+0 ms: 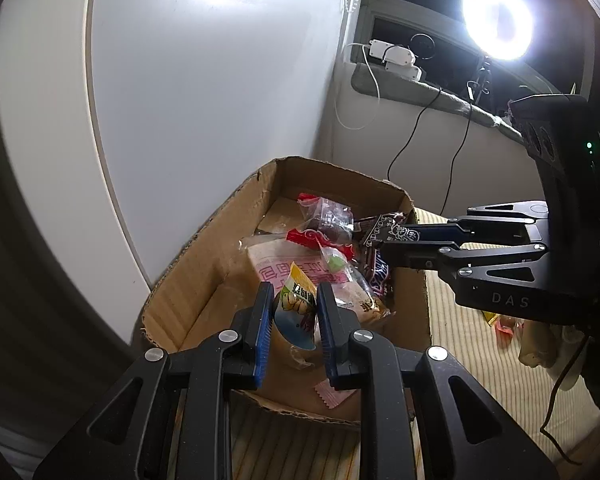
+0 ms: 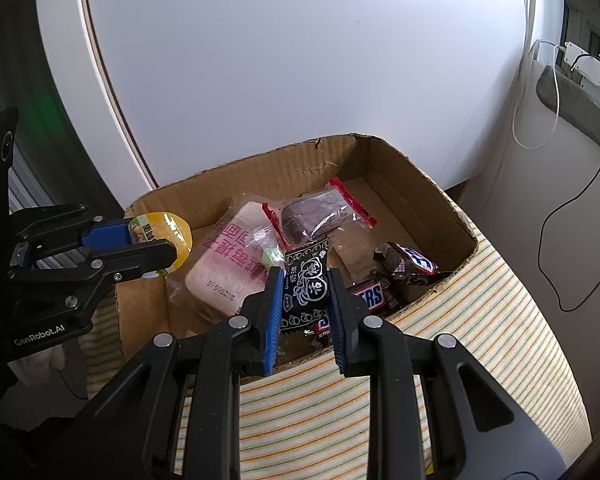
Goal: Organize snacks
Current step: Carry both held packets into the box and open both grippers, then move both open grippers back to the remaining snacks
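Box edges: the open brown cardboard box [image 2: 400, 184] stands on a yellow-and-green striped cloth [image 2: 480, 360] with its far wall near a white panel [image 2: 300, 60]; its top edges are torn and uneven.
Open room: bare cardboard floor shows in the far right corner of the box and along the left wall; striped cloth lies free to the right of the box.
Left hand-held gripper [image 1: 294, 304]: clamped on a small yellow-lidded jelly cup with a green-and-white label [image 1: 296, 300], held over the box's near left corner.
Right hand-held gripper [image 2: 304, 300]: clamped on a black candy packet with white printed characters [image 2: 306, 284], held over the near wall of the box.
Snacks in the box: a large pink-and-white wrapped cake with pink characters [image 2: 236, 268], a clear red-edged bag of a dark brown cake [image 2: 320, 216], brown chocolate bars [image 2: 404, 268].
Only the left wrist view: a lit ring lamp [image 1: 498, 20], a window ledge with white adapters and cables, a small pink wrapper [image 1: 332, 394] on the box floor.
Only the right wrist view: the cup's yellow lid from above, the chocolate bars in the near right corner.
Writing: "SNICKERS", partly hidden, on the bars; "GenRobot.AI" on the left gripper body; "DAS" on the right one; a date stamp on the cake, too small to be sure of.
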A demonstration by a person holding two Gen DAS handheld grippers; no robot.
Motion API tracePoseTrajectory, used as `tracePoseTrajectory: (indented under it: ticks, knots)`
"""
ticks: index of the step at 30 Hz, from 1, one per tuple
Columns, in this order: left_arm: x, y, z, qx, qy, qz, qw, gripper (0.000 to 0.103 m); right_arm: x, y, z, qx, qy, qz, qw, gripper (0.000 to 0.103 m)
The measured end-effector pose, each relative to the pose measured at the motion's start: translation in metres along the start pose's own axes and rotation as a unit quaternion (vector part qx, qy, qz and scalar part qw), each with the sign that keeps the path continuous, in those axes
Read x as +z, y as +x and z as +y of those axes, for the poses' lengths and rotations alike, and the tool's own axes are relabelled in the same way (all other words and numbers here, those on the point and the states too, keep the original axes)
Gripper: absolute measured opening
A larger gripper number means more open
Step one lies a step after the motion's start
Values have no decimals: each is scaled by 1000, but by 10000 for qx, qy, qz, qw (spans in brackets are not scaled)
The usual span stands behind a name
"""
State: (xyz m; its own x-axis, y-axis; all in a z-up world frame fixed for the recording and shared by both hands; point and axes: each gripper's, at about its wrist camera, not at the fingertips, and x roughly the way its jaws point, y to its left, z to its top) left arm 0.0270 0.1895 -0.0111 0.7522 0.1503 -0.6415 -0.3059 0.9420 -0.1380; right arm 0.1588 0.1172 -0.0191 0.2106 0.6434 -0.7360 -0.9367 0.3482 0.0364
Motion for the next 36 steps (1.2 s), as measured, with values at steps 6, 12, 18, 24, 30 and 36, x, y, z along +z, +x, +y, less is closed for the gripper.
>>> tracePoseTrajectory:
  ticks: [6, 12, 18, 24, 30, 36]
  knots:
    - [0, 0, 0, 38, -4, 17, 10000, 21, 1, -1, 1, -83, -4, -19, 10000, 25]
    - [0, -1, 0, 113, 8, -14, 9999, 41, 1, -8, -1, -187, 46, -128, 9997, 64]
    - [0, -2, -2, 185, 77, -59, 9998, 55, -3, -16, -5, -237, 136, -178, 9995, 85]
    - [-1, -4, -2, 210, 66, -78, 9997, 55, -6, -22, -8, -313, 199, -178, 9992, 86]
    - [-1, -12, -6, 210, 95, -143, 9996, 55, -10, -32, -13, -358, 425, -292, 9980, 86]
    - [-3, -25, -15, 175, 133, -233, 9995, 55, -18, -54, -13, -371, 486, -618, 9962, 86]
